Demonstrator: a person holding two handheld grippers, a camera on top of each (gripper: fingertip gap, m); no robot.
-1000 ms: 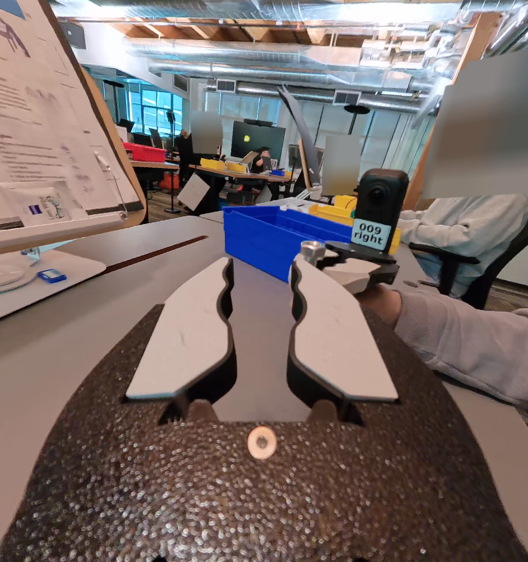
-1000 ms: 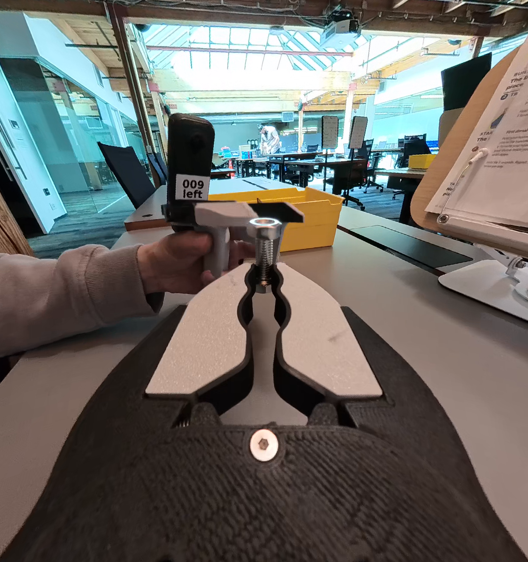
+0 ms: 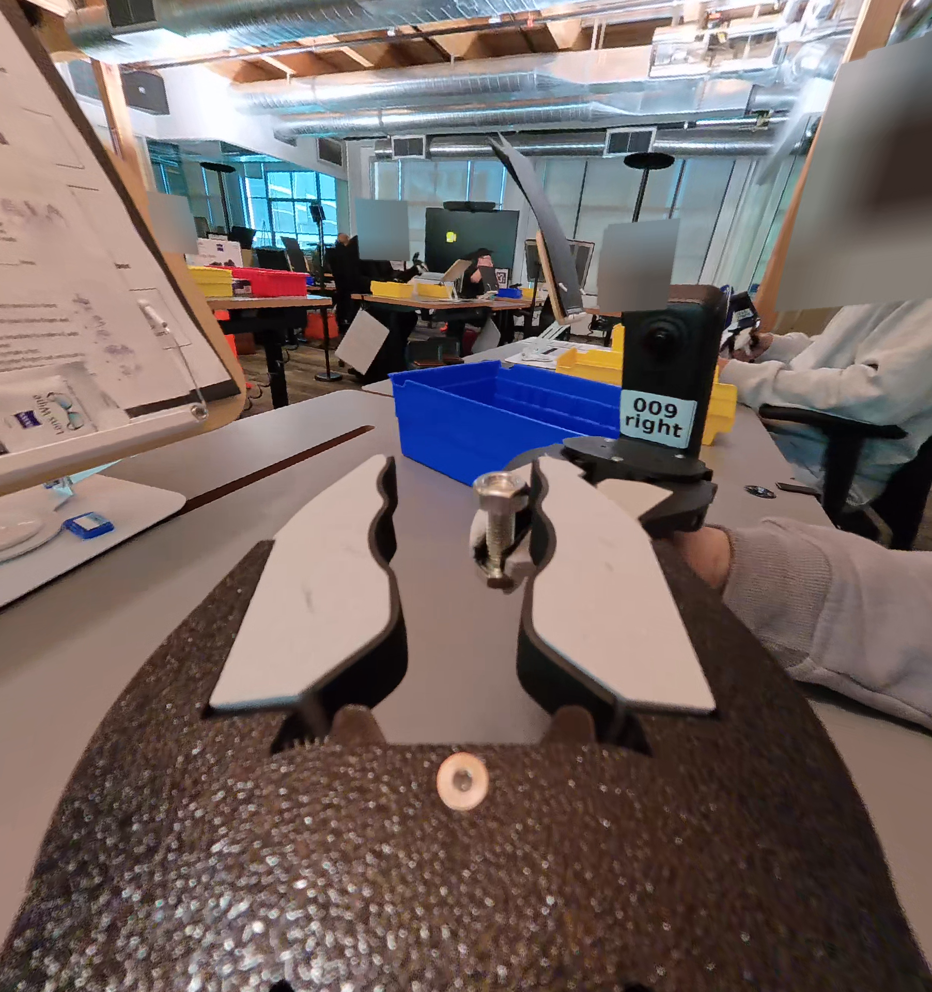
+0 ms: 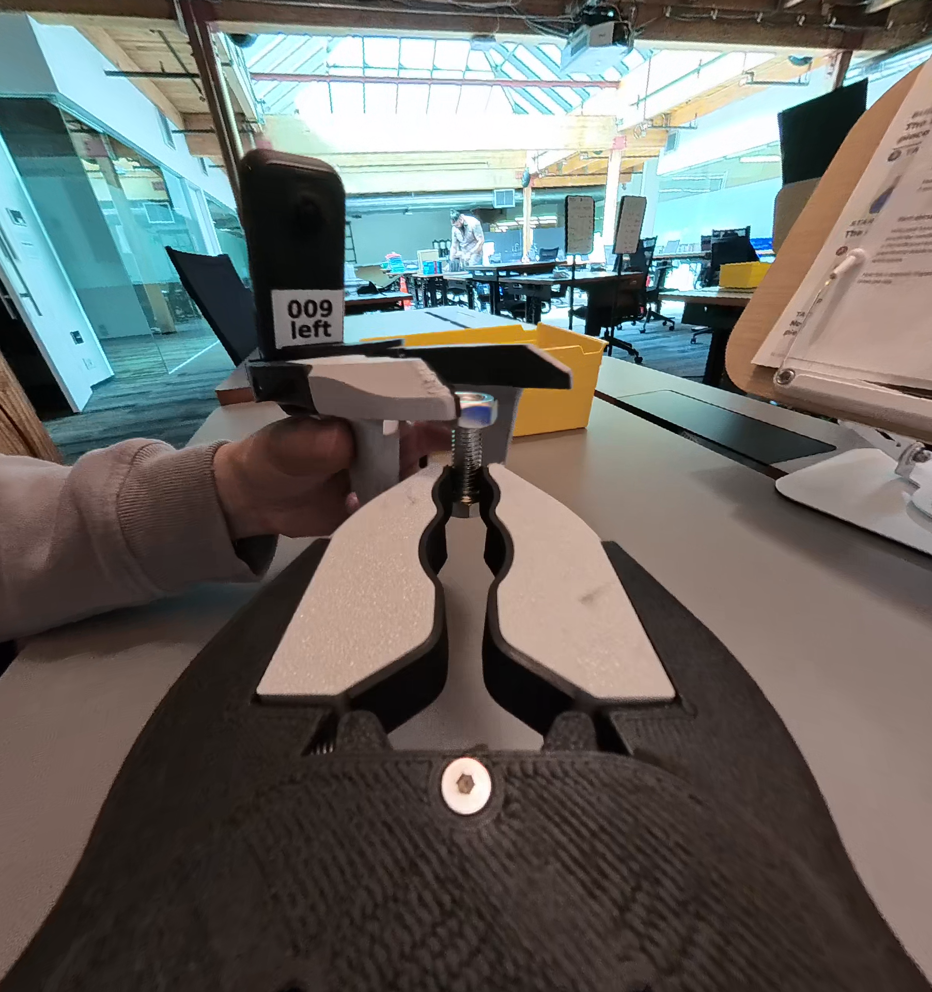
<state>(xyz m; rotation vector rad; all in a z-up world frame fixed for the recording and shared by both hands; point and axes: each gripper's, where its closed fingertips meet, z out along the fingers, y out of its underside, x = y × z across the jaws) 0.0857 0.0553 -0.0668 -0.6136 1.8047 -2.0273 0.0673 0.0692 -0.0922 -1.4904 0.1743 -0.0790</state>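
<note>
Two grippers, one bolt

Right gripper (image 4: 466,494): clamped on the low end of a silver bolt (image 4: 468,456), with a pad pressing on each side. Bolt upright, head on top, up off the grey table (image 4: 694,537).

Left gripper (image 3: 461,483): jaws wide apart, gripping nothing. Bolt head up between its two fingers, right beside the right finger (image 3: 587,537) and well apart from the left finger (image 3: 335,563). Hard to tell if the right finger touches the head.

Behind the left gripper, a hand (image 4: 286,478) in a grey sleeve around its handle.

Past the fingers in the left wrist view, a blue bin (image 3: 453,429) on the table. Past the bolt in the right wrist view, a yellow bin (image 4: 560,386). Off to the side, a stand (image 3: 77,322) with paper sheets on it. Far back, more tables and chairs.
</note>
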